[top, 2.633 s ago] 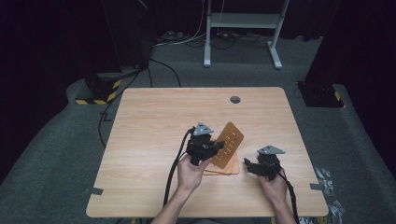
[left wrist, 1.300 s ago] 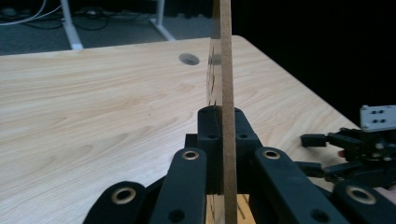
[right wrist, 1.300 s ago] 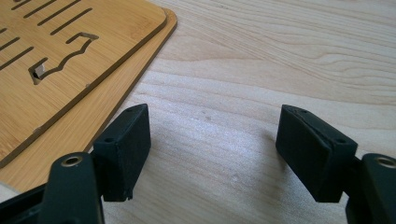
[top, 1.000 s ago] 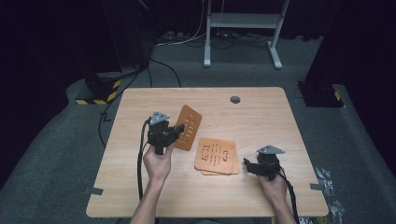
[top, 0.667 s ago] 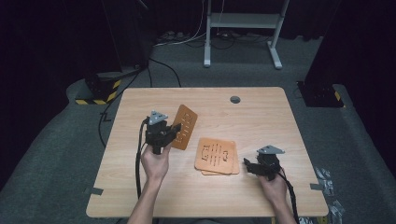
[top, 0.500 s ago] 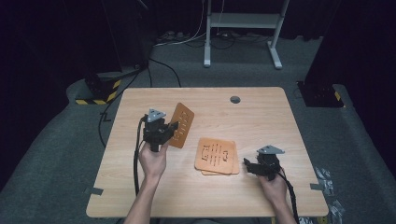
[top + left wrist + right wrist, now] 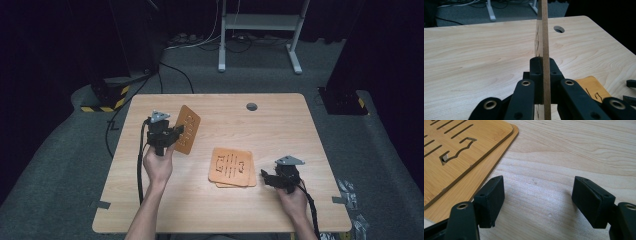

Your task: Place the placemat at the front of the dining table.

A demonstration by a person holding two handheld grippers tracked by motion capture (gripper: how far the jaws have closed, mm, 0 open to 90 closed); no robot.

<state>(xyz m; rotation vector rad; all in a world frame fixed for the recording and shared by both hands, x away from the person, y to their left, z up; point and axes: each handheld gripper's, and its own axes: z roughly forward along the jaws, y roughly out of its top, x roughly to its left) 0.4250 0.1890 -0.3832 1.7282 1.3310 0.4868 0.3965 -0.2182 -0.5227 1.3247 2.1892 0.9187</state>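
One thin bamboo board (image 7: 187,129), slotted, edge-on in left gripper (image 7: 172,136)

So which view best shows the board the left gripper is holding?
The high view: the held board shows its whole cut-out face, tilted above the table. The left gripper view shows it edge-on, clamped by the left gripper. The right gripper view shows the stacked boards instead.

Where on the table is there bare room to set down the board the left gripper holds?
The left gripper holds the board upright. Bare wood lies below and left of it, along the far edge to the hole, and in the right far corner. It is crowded between the stack and the right gripper.
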